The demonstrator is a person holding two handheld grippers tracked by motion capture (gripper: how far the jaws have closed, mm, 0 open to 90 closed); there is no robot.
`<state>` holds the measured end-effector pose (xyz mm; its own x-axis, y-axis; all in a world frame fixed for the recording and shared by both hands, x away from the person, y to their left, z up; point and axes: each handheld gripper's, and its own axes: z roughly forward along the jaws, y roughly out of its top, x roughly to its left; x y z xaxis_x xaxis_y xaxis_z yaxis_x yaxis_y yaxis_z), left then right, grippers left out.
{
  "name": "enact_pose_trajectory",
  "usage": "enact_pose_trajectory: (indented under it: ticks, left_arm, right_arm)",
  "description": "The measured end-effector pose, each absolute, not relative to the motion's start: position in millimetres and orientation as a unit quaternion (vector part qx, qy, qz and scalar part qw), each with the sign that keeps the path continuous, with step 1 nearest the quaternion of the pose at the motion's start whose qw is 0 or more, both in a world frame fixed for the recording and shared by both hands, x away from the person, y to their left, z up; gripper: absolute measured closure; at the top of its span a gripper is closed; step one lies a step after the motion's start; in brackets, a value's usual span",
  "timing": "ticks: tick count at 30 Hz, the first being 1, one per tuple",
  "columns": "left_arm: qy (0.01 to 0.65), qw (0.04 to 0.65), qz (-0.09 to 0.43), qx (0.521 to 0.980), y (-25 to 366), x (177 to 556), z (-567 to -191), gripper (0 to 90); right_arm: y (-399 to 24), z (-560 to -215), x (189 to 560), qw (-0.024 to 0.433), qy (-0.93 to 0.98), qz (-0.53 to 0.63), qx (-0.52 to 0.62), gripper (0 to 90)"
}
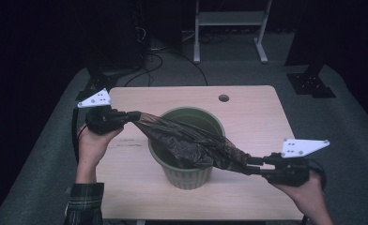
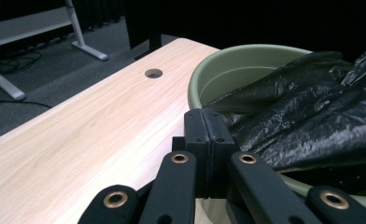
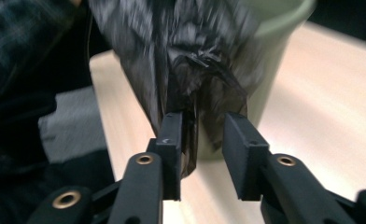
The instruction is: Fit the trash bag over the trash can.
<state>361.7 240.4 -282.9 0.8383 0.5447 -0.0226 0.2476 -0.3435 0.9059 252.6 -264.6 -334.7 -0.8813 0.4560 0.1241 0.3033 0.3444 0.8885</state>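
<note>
You've got a black plastic bag (image 1: 191,140) stretched across the top of a green ribbed bin (image 1: 187,176) that sits about mid-table on the light wood table (image 1: 248,112). The bag droops into the bin's mouth in the middle and runs out over the rim on both sides.

Your left gripper (image 1: 126,116) is up at the bin's left, and in the left gripper view its jaws are pressed tight together with the bag's edge (image 2: 302,121) pinched between them. Your right gripper (image 1: 253,165) is down at the bin's near-right side. In the right gripper view its jaws stand spread, with a gap between them; a bunched bit of the bag (image 3: 195,88) hangs in that gap and lies against the left jaw, though that shot is blurry.

As for writing: there's a faint dark line of print on the tabletop (image 1: 126,145) just left of the bin, but it's too small to read. No brand or label is readable on the bin or bag. There's a round cable hole (image 1: 224,98) near the table's far edge.
</note>
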Motion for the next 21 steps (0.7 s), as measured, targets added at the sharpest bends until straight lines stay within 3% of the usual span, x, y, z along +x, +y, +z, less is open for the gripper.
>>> enact_pose_trajectory:
  ticks: [9, 13, 21]
  left_arm:
    - [0.243, 0.517, 0.142, 0.809, 238.1, 362.3, -281.8, 90.0]
    - [0.241, 0.519, 0.142, 0.808, 237.6, 362.4, -281.0, 90.0]
    - [0.241, 0.519, 0.139, 0.808, 237.9, 363.0, -280.5, 89.9]
  right_arm:
    - [-281.3, -277.5, 263.3, 0.129, 0.777, 0.575, 0.224, 65.9]
    - [-259.0, -271.3, 285.6, 0.121, 0.791, 0.559, 0.217, 66.1]
    - [-216.9, -295.1, 331.3, 0.066, 0.807, 0.548, 0.209, 67.9]
